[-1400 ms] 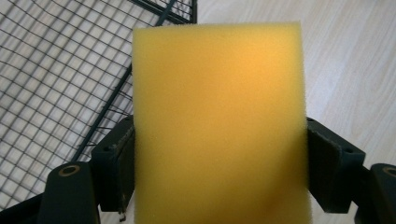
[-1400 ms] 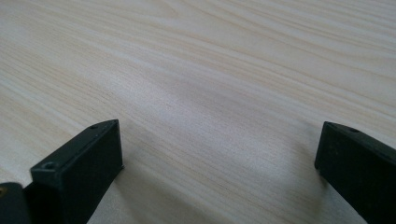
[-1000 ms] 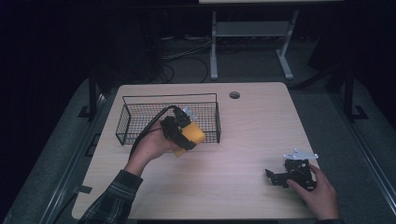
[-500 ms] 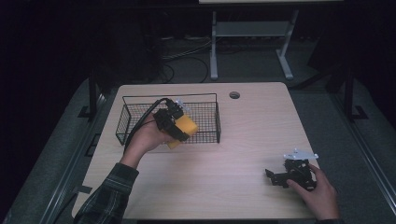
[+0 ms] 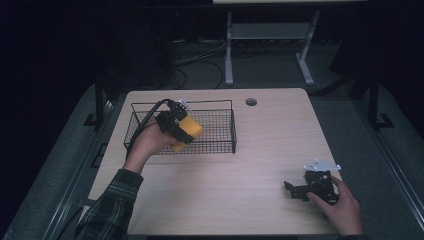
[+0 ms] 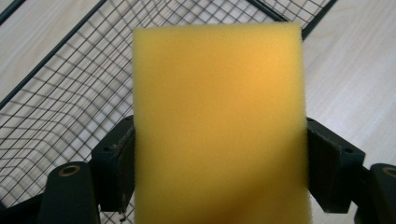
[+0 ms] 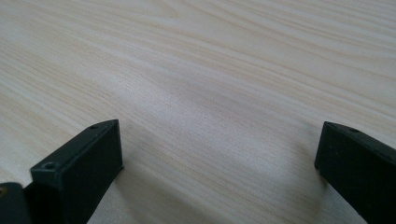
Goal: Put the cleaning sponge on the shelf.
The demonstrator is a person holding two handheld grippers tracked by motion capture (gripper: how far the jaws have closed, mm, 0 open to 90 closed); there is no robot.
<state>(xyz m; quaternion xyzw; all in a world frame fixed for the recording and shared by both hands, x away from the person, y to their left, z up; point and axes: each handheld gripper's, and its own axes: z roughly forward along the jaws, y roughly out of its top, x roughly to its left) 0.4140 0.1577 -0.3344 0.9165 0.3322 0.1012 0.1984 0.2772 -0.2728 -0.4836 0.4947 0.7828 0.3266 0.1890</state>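
Left hand-held gripper (image 5: 181, 131): clamped on the yellow sponge (image 6: 217, 126), held over the wire basket (image 5: 222, 145).
Right hand-held gripper (image 5: 295, 190): jaws apart, empty, resting on the table (image 5: 240, 195).
Advice: clear the rim, lower the sponge inside, then release.

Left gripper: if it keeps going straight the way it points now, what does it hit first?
Likely the wire basket: the left gripper, shut on the yellow sponge, points into its mesh. Depth is unclear.

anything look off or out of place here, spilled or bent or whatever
Nothing stands out. The left gripper is shut squarely on a yellow sponge over the wire basket, which looks undamaged and sits flat on the table. The right gripper rests open on bare wood.
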